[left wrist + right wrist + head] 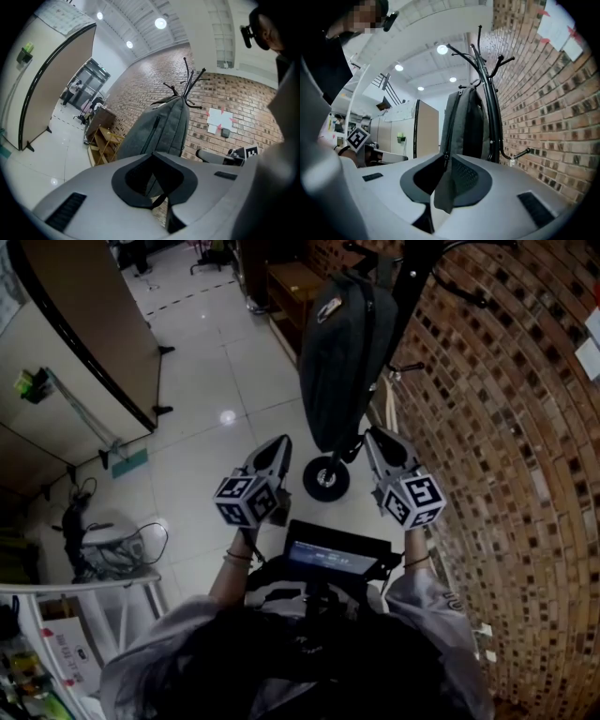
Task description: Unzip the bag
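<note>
A brick wall (525, 427) and glossy white floor tiles (216, 362) frame a black coat rack (412, 277), from which the dark grey bag (342, 352) hangs upright, its zips looking closed. Beneath it, the left gripper (277, 448) has its fingers clenched on a thin dark strap (161, 200). The right gripper (380, 439) pinches the grey fabric zip pull (444, 185).

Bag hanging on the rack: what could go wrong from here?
1. The coat rack stands on a wheel; pulling the zip could roll or tip it.
2. The right gripper pinches only a thin grey pull tab; it may slip out.
3. The bag hangs free and may swing, though the left gripper seems to pinch a strap.
</note>
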Tool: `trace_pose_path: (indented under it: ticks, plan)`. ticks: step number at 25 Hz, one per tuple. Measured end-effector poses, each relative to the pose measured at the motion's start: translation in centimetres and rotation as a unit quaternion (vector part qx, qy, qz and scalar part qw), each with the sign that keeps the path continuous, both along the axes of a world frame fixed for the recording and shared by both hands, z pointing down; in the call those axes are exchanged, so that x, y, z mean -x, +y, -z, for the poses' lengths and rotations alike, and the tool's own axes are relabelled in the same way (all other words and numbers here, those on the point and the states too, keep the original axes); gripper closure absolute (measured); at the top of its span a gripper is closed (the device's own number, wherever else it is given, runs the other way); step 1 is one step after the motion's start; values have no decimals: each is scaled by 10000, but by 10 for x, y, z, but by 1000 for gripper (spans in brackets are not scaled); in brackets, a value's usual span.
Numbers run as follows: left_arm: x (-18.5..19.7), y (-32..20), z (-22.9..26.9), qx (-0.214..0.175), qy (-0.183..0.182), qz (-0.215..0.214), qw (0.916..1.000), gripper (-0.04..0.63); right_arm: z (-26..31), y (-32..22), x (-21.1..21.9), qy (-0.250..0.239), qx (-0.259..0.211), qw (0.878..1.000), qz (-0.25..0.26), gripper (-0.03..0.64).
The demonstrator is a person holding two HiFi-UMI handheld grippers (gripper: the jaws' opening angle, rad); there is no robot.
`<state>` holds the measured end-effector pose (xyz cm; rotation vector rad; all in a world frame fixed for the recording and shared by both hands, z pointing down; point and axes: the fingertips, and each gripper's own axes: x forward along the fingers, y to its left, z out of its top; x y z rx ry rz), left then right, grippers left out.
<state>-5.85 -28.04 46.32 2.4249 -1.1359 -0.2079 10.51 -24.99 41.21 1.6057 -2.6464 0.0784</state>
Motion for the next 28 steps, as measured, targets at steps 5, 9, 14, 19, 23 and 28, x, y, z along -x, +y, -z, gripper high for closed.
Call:
trace_pose_path:
  ticks: [5, 9, 14, 19, 23, 28]
  plan:
    - [-1, 11, -2, 35, -42, -284, 9996, 586, -2, 18, -2, -451, 35, 9971, -604, 603]
    - [-4, 26, -8, 94, -31, -555, 9984, 586, -11, 38, 6, -722, 91, 9931, -919, 606]
    - [-9, 45, -11, 105, 14, -679, 9976, 586, -12, 62, 9, -1019, 115, 9876, -1186, 607]
    - [-20, 74, -5, 60, -34, -722, 9974, 586, -19, 93, 4, -1239, 182, 9834, -1314, 607]
    - [-26, 96, 1, -1, -31, -665, 9978, 586, -27, 117, 3, -1403, 297, 9813, -1287, 609]
    - [-39, 137, -4, 19, -88, -685, 9976, 586, -34, 151, 6, -1421, 365, 9823, -1162, 609]
